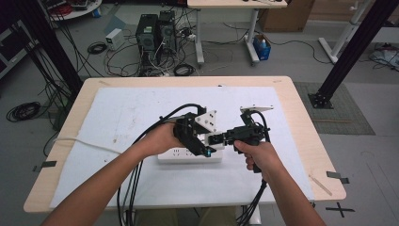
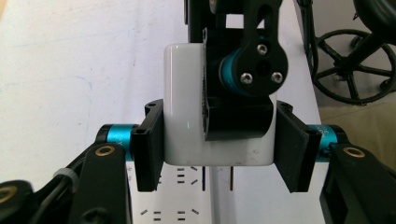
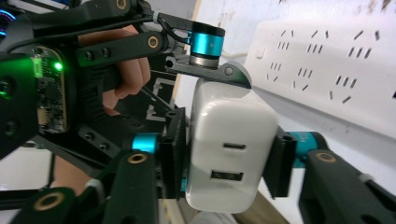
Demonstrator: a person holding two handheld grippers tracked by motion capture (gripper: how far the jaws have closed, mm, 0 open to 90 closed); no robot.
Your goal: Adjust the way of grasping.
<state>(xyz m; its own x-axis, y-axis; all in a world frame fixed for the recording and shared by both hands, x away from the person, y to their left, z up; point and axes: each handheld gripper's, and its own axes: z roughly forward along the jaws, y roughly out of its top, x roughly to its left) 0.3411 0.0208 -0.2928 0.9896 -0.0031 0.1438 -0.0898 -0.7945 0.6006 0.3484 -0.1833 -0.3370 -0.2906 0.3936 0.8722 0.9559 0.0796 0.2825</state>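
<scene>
Both grippers meet over the middle of the table, on one small glossy white plastic charger block with rounded corners (image 2: pixel 187 107), held in the air just above the long white plastic power strip (image 1: pixel 188 155) that lies on the white paper sheet (image 1: pixel 117 113) covering the light wooden table (image 1: pixel 301 117). Left gripper (image 2: pixel 219 149): jaws pinching the block across its two sides, pads flat against it, metal prongs visible below pointing down at the strip's sockets. Right gripper (image 3: pixel 229 163): jaws also closed on the same block across its sides, the face with two port slots turned toward its camera. In the high view the left gripper (image 1: pixel 195 136) and right gripper (image 1: pixel 235 135) nearly touch, block hidden between them. The step looks like a handover or a two-handed line-up just before plugging in; prongs not yet in any socket. Which hand lets go cannot be told. Next move, as I judge it: one gripper releases without tilting the block, the other keeps the prongs square to a socket row and pushes straight down; the strip may slide on the paper, so it probably needs bracing.
</scene>
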